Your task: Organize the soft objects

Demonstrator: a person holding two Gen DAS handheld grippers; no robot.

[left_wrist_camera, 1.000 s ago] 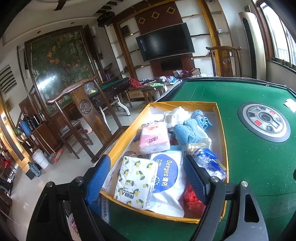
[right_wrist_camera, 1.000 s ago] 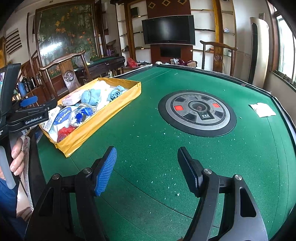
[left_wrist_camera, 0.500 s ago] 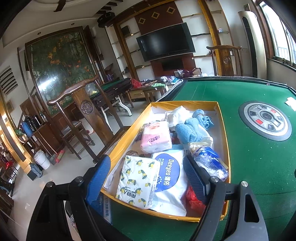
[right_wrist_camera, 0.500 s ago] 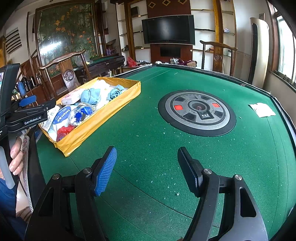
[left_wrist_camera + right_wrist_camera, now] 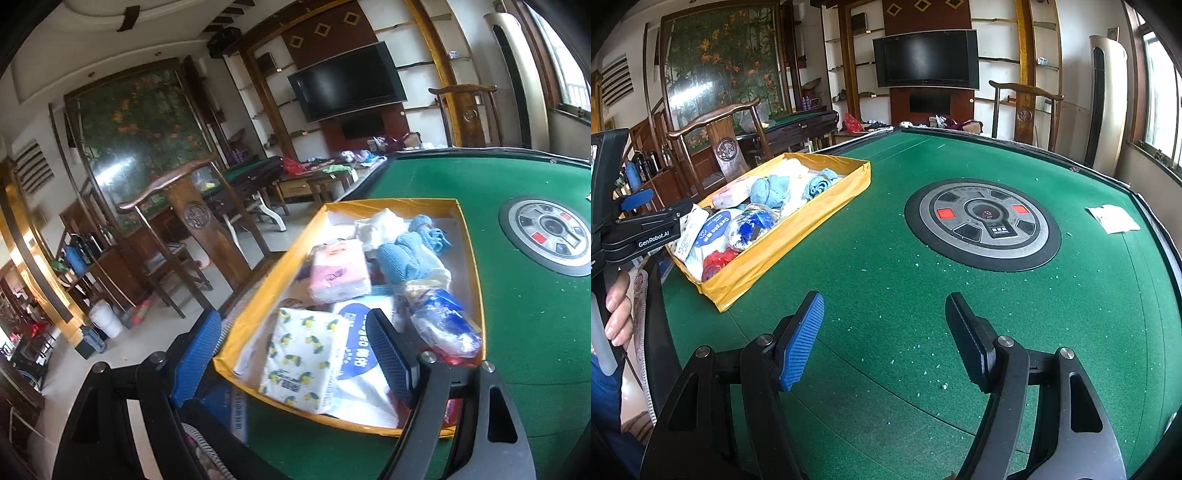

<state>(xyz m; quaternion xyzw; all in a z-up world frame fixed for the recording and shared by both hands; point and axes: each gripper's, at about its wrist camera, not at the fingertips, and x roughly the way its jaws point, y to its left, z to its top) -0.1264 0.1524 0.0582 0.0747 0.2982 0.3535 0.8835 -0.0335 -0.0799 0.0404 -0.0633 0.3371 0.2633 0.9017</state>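
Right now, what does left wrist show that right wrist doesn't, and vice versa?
Left wrist only: the lemon-print pack at the box's near end, seen between the open left claw, and the floor beside the table.

Right wrist only: the white paper near the table's right edge, the hand holding the left tool, and the open right claw over bare felt.

Both: the yellow box of soft items, the blue towels, the pink pack, the centre dial and the TV.

Red item mostly hidden behind left claw; package print unreadable.
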